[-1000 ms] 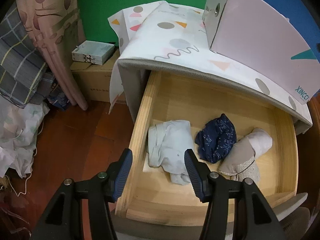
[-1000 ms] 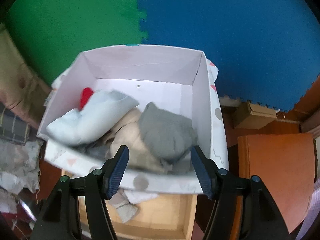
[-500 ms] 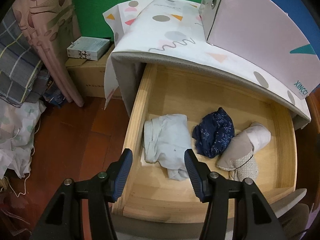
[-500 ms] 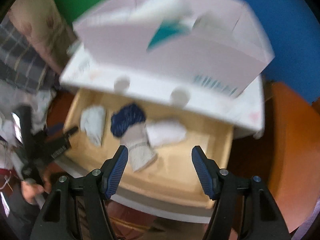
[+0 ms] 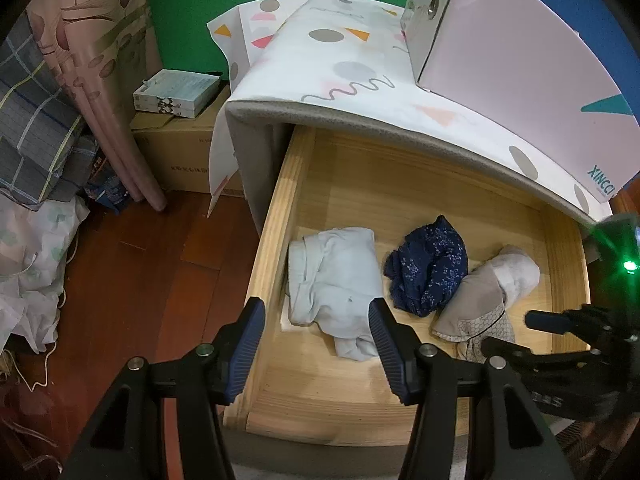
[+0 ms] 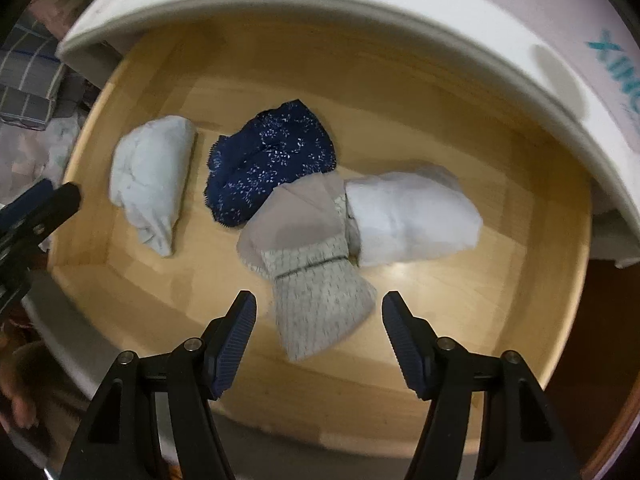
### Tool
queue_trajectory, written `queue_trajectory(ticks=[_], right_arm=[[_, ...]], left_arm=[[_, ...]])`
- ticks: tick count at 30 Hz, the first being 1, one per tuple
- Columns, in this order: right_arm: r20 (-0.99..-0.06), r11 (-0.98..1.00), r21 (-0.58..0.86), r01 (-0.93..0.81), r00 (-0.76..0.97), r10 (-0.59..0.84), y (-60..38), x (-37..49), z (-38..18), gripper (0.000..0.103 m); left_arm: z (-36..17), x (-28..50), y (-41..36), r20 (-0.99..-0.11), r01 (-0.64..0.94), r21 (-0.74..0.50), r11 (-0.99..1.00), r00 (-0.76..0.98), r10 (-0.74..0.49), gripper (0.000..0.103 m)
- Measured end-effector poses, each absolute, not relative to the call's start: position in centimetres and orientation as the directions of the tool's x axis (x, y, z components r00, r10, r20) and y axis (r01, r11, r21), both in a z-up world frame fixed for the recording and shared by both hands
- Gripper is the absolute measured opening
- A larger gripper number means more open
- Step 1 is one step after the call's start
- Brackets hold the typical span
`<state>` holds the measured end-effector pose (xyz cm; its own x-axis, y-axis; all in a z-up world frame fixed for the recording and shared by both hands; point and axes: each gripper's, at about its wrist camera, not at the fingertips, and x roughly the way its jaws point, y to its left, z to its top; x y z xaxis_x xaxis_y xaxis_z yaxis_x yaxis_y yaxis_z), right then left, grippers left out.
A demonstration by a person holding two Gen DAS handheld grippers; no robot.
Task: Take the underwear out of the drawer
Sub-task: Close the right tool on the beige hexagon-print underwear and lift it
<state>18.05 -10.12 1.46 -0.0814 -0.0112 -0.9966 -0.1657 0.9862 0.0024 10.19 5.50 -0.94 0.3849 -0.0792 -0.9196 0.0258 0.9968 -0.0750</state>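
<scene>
The wooden drawer (image 5: 276,216) (image 6: 532,304) stands pulled open. In it lie a pale blue folded underwear (image 5: 332,276) (image 6: 150,180) at the left, a navy dotted one (image 5: 430,266) (image 6: 272,164) in the middle, a beige patterned one (image 5: 472,312) (image 6: 316,280) and a white one (image 5: 518,272) (image 6: 412,216) at the right. My left gripper (image 5: 316,344) is open above the pale blue piece. My right gripper (image 6: 320,340) is open, hovering just over the beige piece's near end; it also shows in the left wrist view (image 5: 560,344).
A pink box (image 5: 516,56) stands on the patterned cloth (image 5: 340,64) over the cabinet top. Cardboard boxes (image 5: 180,152), a curtain (image 5: 108,80) and piled fabrics (image 5: 32,240) crowd the wooden floor (image 5: 152,280) left of the drawer.
My right gripper has swung down from the pink box on top into the open drawer, over the beige piece. My left gripper has shifted slightly and stays open.
</scene>
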Motion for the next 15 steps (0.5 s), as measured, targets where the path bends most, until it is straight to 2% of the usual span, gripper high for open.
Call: queue_trajectory(ticks=[9,15], right_arm=[[-0.989,0.982,-0.027,-0.188,-0.136,-0.053,-9.2,19.2,-2.1,0.060],[-0.983,0.988,0.019,-0.156,-0.184,-0.010,-9.4,19.9,-3.5,0.059]], left_arm=[[-1.0,10.3,5.4,-0.923,0.025,-0.073,0.997,0.378,-0.077,0.055],[-1.1,10.2,5.4,-0.926,0.023,-0.072,0.997,0.371,-0.075,0.055]])
